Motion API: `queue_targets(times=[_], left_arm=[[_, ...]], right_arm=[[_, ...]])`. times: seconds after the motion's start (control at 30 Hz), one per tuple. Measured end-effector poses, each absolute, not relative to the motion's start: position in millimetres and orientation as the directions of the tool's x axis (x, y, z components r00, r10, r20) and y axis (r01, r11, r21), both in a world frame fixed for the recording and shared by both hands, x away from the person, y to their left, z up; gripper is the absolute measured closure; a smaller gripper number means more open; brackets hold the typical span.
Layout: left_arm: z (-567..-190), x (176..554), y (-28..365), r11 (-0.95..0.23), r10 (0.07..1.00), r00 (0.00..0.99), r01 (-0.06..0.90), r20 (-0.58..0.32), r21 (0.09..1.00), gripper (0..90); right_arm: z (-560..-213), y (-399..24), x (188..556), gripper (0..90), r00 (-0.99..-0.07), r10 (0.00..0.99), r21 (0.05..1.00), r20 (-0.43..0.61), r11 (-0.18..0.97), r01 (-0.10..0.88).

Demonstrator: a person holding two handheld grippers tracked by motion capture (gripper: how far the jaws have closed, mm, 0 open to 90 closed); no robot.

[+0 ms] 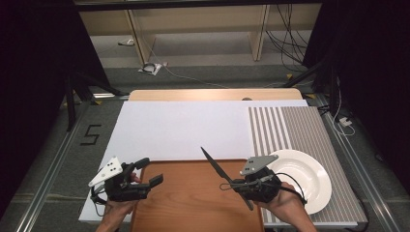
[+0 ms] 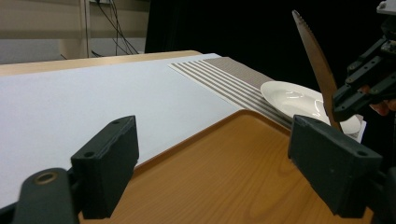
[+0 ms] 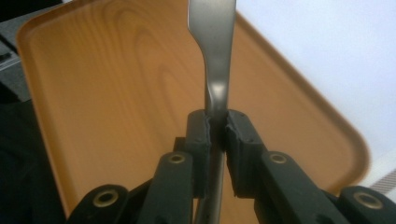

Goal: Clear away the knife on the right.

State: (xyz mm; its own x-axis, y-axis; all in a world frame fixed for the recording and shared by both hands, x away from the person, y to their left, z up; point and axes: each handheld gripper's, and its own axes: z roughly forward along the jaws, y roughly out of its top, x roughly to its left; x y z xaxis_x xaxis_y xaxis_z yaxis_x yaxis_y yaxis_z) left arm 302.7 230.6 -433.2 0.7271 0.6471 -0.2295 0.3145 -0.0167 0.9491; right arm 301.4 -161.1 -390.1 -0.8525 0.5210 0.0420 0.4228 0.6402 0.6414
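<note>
Gleaming slim steel knife (image 1: 215, 166), serrated blade tip.

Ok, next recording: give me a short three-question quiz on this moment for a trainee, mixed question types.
1. Multiple choice: What does the right gripper hold? A) a fork B) a table knife C) a spoon
2. True or false: The left gripper is clamped on the rim of the wooden tray.
3. Short answer: What does the white plate rest on?

Key:
1. B. The jaws are shut on the knife, with its blade pointing up and away over the tray.
2. False. Its jaws stand open with nothing between them, above the tray's left part.
3. The striped placemat, at the right of the table.
</note>
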Motion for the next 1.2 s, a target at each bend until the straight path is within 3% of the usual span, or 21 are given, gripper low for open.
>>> queue_targets(times=[1.2], left_arm=[[-432.5,301.8,232.3,-0.009,0.651,0.723,0.313,-0.232,0.950,16.3]], right_arm=[[-425.9,-134.4,283.3,80.8,-0.882,0.457,0.411,0.114,0.787,0.460]])
